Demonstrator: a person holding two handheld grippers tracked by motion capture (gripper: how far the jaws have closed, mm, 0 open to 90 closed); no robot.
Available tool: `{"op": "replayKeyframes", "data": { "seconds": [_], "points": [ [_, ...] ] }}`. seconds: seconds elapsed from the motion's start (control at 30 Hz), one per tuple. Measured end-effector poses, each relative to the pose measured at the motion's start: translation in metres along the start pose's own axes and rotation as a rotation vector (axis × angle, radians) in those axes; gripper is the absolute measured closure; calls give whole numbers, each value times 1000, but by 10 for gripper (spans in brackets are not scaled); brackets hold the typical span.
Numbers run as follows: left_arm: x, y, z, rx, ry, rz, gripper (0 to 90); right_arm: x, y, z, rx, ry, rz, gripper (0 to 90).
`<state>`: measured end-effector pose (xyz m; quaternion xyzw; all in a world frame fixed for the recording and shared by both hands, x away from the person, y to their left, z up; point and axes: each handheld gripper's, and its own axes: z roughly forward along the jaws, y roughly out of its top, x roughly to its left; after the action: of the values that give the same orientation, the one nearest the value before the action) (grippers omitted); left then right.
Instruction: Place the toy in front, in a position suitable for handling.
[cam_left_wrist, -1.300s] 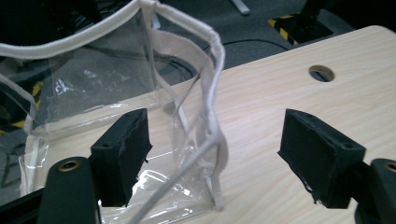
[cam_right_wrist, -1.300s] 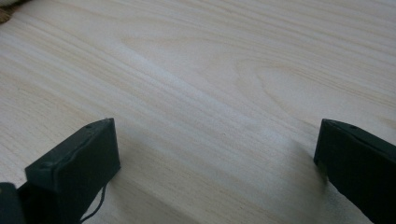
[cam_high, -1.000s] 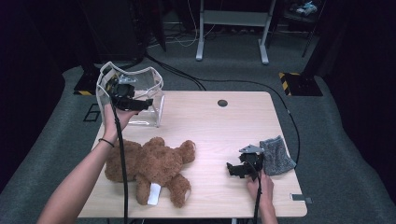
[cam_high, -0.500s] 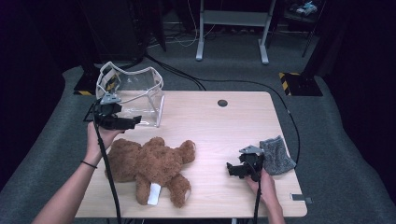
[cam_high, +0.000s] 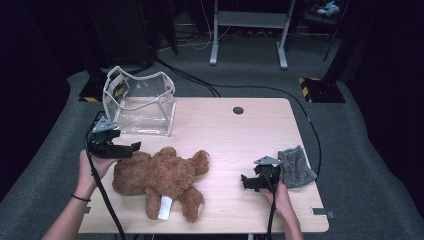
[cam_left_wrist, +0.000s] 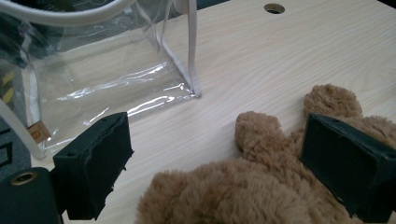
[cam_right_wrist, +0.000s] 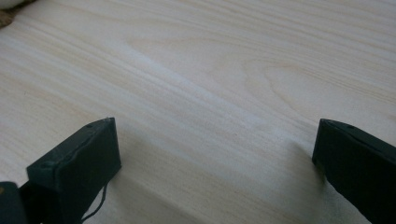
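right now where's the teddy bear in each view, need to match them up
high view: the teddy bear lies at lower left of the table, near the clear bag.
left gripper view: its brown fur spans the bottom, between the open jaws.
right gripper view: a scrap of fur at the top left corner, likely the bear.
shared landmark: the pale wood tabletop.

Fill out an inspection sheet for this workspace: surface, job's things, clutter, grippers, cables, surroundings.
Surface: light wooden table, round grommet hole near the far edge.
Job's things: brown teddy bear lying flat; clear bag standing open behind it.
Clutter: grey cloth at the right edge.
Grippers: left gripper open, jaws either side of the bear's fur, just been opening; right gripper open over bare wood.
Cables: one trails from each gripper; black cables on the floor.
Surroundings: grey carpet, metal stand legs, dark room.
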<state>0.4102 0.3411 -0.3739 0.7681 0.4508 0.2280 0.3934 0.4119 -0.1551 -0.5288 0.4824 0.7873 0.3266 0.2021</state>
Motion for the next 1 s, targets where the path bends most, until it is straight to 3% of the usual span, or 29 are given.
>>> {"op": "replayKeyframes", "data": {
  "seconds": [0.13,0.2,0.3,0.53,1.0],
  "points": [
    [2,-14,-7,-16,-1,-30,84,-2,-2,-6,6,7,-3,92],
    [4,-21,-10,-19,2,-39,76,-1,-3,-7,-3,2,22,126],
    [4,-31,-14,-34,9,-54,51,0,-1,-9,-11,60,29,128],
    [7,-55,-20,-40,-1,-93,16,17,14,-18,-34,131,65,102],
    [7,-101,-21,-34,-28,-139,0,45,45,-16,-38,173,13,127]
  ]
}}
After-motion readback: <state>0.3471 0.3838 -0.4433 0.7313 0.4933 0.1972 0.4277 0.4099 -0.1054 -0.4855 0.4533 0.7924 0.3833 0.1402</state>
